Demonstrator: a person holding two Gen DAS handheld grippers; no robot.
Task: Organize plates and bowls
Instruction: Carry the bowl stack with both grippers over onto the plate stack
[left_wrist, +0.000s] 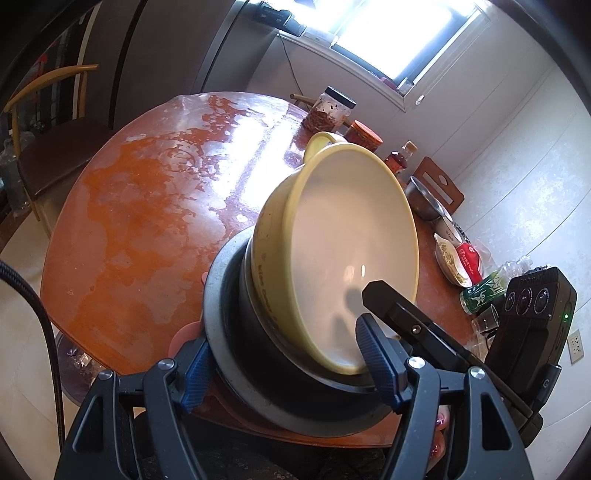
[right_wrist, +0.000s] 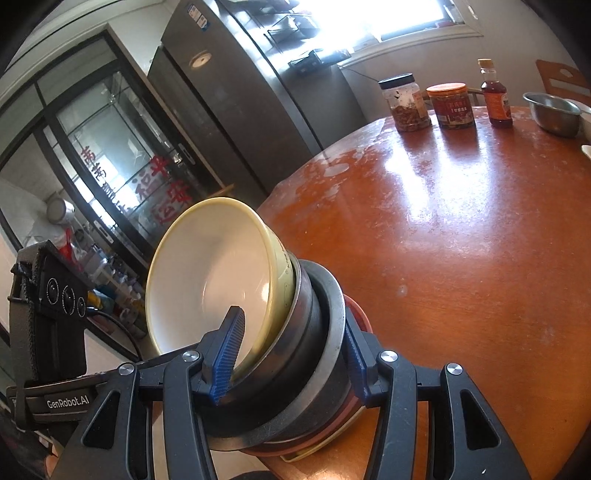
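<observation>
Jars (right_wrist: 406, 103), bottle (right_wrist: 496, 98), steel bowl (right_wrist: 552, 110) on table (right_wrist: 480, 240)

We can't see the base of the yellow bowl (left_wrist: 343, 236); the dark metal bowl (left_wrist: 236, 332) under it covers it. Plates (right_wrist: 354, 310) below the stack show only as thin rims, count unclear. Left edge of the desk (right_wrist: 461, 240) is behind the stack. Jar labels (right_wrist: 452, 109) too small to read.

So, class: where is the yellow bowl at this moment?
The yellow bowl tops a tilted stack, nested in a dark bowl, gripped from both sides by the left tongs and right tongs at the near edge of the round table.
</observation>
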